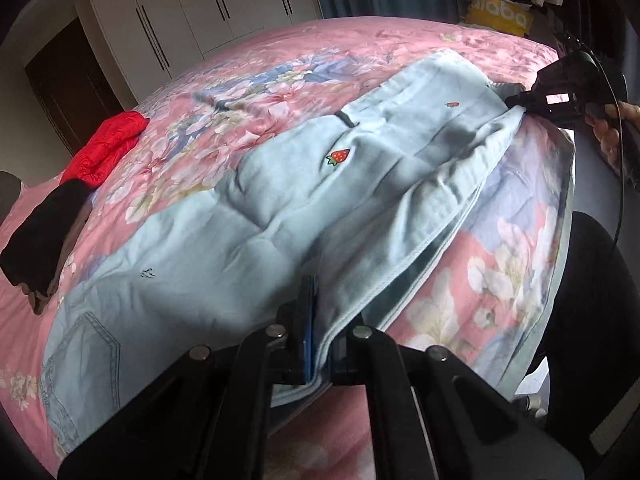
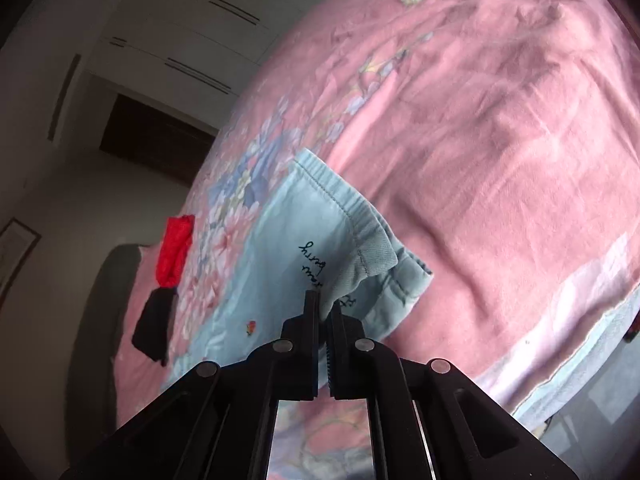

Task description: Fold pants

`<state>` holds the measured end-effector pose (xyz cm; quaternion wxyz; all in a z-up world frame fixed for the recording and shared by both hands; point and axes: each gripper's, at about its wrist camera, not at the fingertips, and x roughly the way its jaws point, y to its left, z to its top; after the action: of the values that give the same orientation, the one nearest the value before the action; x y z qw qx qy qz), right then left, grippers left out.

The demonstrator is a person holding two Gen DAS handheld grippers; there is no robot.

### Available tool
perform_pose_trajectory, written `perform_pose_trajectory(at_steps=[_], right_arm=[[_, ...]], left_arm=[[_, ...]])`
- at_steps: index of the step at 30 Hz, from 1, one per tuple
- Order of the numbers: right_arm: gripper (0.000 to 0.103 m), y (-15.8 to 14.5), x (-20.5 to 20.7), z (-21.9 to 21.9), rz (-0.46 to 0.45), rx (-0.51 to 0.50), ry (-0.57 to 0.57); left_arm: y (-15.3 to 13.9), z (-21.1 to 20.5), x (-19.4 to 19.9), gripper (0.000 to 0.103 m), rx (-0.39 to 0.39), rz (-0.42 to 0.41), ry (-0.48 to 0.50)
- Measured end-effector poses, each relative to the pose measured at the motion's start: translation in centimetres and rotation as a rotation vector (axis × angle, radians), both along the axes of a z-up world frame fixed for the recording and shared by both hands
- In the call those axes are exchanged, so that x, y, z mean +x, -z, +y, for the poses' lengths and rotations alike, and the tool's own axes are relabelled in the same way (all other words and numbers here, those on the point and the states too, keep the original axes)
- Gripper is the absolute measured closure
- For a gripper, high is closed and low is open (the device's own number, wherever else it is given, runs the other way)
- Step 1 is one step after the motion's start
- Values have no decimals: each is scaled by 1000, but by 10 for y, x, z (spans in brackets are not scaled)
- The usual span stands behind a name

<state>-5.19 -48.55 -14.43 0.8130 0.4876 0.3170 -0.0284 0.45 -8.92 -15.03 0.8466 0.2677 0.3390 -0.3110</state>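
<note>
Both grippers clamped on the pants [image 1: 280, 184], which lie spread across the bed [image 1: 500, 264] on its pink floral cover. My left gripper [image 1: 316, 344] is closed tight on the hemmed edge nearest me, cloth pinched between the blue-padded fingers. My right gripper [image 2: 323, 312] is closed too, pinching the fabric by the waistband, just below the black script lettering; in the left view I see it [image 1: 520, 101] at the far right edge of the pants, hand [image 1: 612, 136] behind it. Strawberry patch [image 1: 338, 156] faces up. Red garment [image 1: 108, 140] and black garment [image 1: 40, 236] sit well apart on the bed's left side.
</note>
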Motion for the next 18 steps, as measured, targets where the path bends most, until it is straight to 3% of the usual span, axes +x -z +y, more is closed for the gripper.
perform_pose_trajectory(at_steps=[2, 4, 6, 9, 10, 11, 13, 18], right_arm=[[98, 24, -5, -2, 14, 53, -1], [98, 26, -11, -7, -10, 99, 21], [98, 18, -13, -9, 13, 69, 27], [90, -13, -24, -8, 56, -109, 64], [82, -25, -28, -4, 72, -197, 94], [77, -38, -30, 2, 80, -291, 117], [77, -60, -31, 21, 48, -436, 105], [77, -85, 8, 93, -75, -512, -165]], left_arm=[[4, 1, 0, 95, 7, -2, -11], [0, 6, 2, 93, -20, 7, -29], [-10, 13, 0, 83, -55, 23, -46], [-28, 35, -11, 49, -140, 17, -83], [-33, 45, -15, 39, -171, 10, -111], [-38, 58, -16, 39, -204, 7, -148], [-46, 91, -14, 39, -275, 17, -265], [-51, 206, -11, 43, -563, 100, -646]])
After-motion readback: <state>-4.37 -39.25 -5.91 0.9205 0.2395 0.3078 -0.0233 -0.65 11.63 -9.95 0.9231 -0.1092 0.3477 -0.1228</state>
